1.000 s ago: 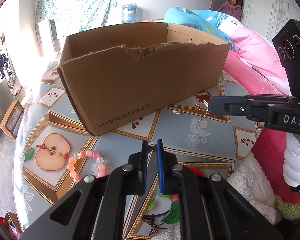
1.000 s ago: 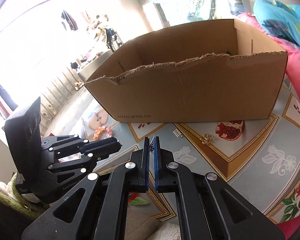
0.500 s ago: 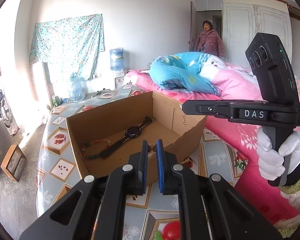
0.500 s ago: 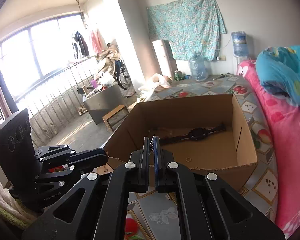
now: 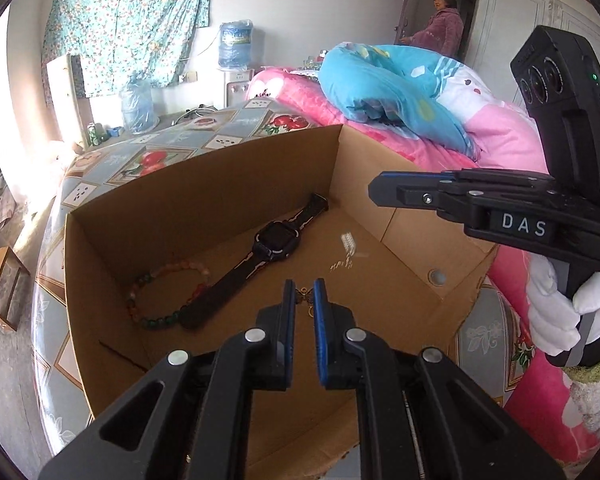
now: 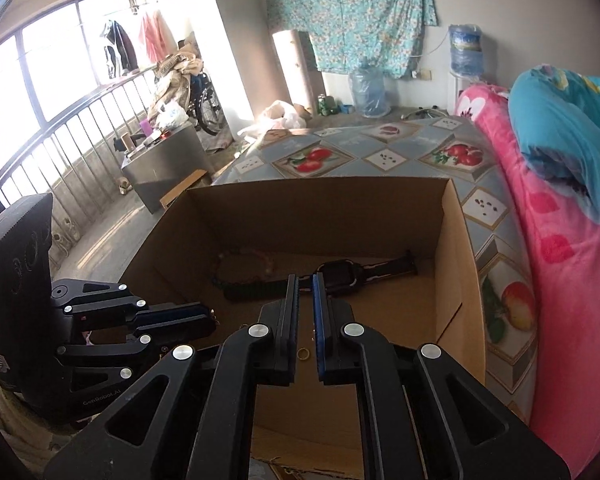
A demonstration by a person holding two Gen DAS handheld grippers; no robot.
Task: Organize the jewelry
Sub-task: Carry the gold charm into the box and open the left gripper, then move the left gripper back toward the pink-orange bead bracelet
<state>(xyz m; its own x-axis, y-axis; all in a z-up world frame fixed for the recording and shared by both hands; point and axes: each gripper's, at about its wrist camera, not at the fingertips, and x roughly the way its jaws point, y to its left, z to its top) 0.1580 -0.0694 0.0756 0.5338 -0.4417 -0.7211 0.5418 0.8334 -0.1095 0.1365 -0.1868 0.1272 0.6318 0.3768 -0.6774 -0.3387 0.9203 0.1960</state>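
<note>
An open cardboard box (image 5: 204, 184) stands on the table. Inside lie a black watch (image 5: 274, 240), a bead bracelet (image 5: 168, 296), a small silvery piece (image 5: 348, 244) and a gold ring (image 6: 303, 354). My left gripper (image 5: 303, 296) hangs over the box with a small bronze butterfly charm (image 5: 305, 298) between its narrowly parted fingers. My right gripper (image 6: 305, 284) is also over the box (image 6: 320, 208), slightly open, with nothing seen between its fingers; the watch (image 6: 340, 272) lies just beyond its tips. It shows from the side in the left wrist view (image 5: 384, 194).
The table wears a fruit-pattern cloth (image 6: 380, 152). A bed with pink and blue quilts (image 5: 400, 92) runs along the right. A person (image 5: 440, 24) stands at the far door. Water jugs (image 5: 234, 44) and a balcony railing (image 6: 60, 168) stand at the back.
Both grippers rose from table level in front of the box to above it, looking down inside. The right gripper's fingers parted, and a silvery piece now lies on the box floor.
</note>
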